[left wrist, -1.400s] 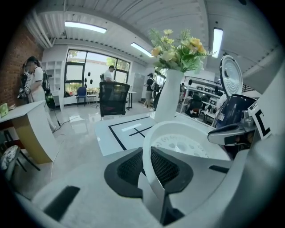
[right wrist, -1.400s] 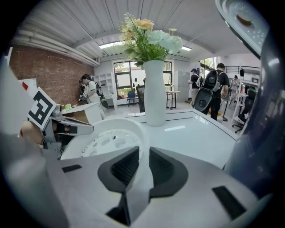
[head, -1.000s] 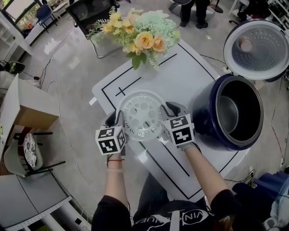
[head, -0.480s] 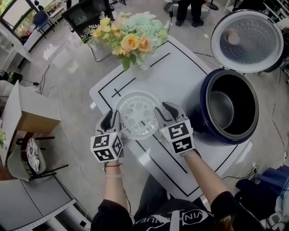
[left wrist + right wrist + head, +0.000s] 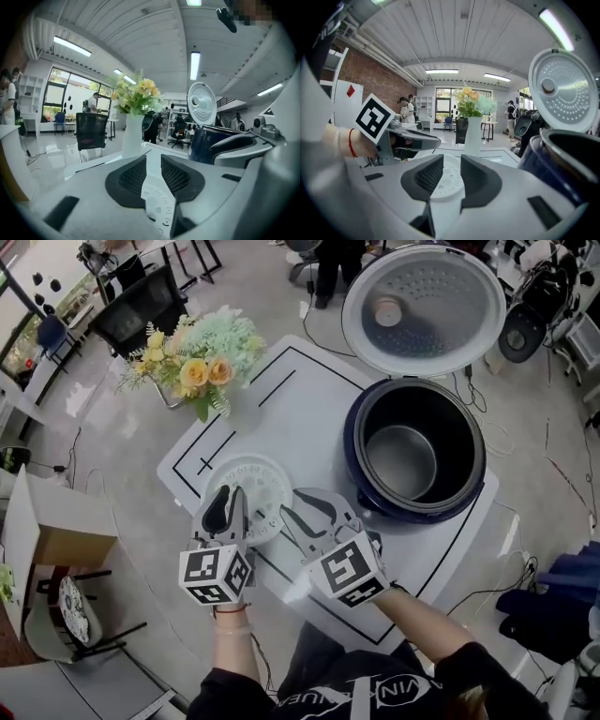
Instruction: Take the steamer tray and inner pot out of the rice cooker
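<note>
Both grippers have been raised off the steamer tray (image 5: 261,474) since a second ago, when they flanked its left and right rims at table level. Left gripper (image 5: 228,498): jaws just opened a little, a narrow gap is kept, nothing gripped (the tray is only seen through the gap, lying below). Right gripper (image 5: 306,508): jaws just opened wider, nothing held, tray again seen beneath the gap. The tray is left flat on the white table (image 5: 309,399), on its near left part, beside a black line marking. The rice cooker (image 5: 353,448) is stood on the right part of the table, its lid (image 5: 422,310) swung up at the far side, the inner pot (image 5: 403,460) seated inside it. More of the cooker and lid is framed than before. A vase of flowers (image 5: 192,367) is placed at the table's far left corner. A grey glossy floor (image 5: 112,442) is seen all round, with a black chair (image 5: 141,301) far left, a cardboard box (image 5: 61,521) at the left, and a person (image 5: 333,263) stood at the far side
</note>
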{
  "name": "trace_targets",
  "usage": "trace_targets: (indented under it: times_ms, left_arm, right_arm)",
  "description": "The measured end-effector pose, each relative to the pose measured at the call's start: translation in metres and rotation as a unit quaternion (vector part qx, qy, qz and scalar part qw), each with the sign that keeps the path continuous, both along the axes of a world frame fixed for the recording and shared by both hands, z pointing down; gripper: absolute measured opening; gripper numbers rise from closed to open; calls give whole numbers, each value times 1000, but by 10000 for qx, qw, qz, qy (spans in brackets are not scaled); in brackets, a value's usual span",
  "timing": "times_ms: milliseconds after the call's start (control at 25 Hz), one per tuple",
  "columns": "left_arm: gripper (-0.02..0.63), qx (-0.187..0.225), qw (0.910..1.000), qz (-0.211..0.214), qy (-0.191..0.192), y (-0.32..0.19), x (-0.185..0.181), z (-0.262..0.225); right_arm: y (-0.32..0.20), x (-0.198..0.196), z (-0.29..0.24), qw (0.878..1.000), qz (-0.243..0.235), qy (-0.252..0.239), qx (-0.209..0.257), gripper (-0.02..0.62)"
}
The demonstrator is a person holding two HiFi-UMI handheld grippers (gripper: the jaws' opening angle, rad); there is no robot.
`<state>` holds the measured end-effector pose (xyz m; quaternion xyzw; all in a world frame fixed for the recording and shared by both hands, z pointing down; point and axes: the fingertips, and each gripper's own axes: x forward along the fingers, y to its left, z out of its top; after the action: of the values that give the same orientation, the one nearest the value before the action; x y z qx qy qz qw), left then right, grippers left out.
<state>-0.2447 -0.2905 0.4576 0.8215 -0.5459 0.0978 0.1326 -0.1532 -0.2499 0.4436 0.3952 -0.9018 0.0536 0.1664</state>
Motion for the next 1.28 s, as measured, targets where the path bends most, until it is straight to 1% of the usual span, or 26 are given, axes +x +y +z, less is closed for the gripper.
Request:
trace_targets:
  times_ms: [120,200,480,560,720,880,1160,1280]
  left_arm:
    - [75,44,9996,270,55,4,27,-11]
    - [79,128,9988,448,137,4,46,-19]
    - [92,180,9950,923,346,7,104,-36]
    - [92,160,9937,1027,425,7,117,-39]
    - [92,176,9912,1193,547,6,139,-46]
    - [103,212,9880,1338,738,4,158,-57]
    - [115,306,9835,1600,792,2,188,-77]
    - [120,295,9815,1720,791,2,202,-82]
  right_arm:
    - [18,12,-16,9999,-66,47,149,107]
    - [27,22,-24,9998,-44,-6,194,107]
    - [53,64,-32,9997,199,-53,131,107]
    - [57,73,-36,9995,270,-132,130,107]
    - [62,86,-44,9991,297,-180,226,107]
    - [65,102,-52,9985,411,-296,226,106]
    - [70,132,-77,9962,611,-495,378,101]
    - [67,148,-90,9949,731,-489,495,101]
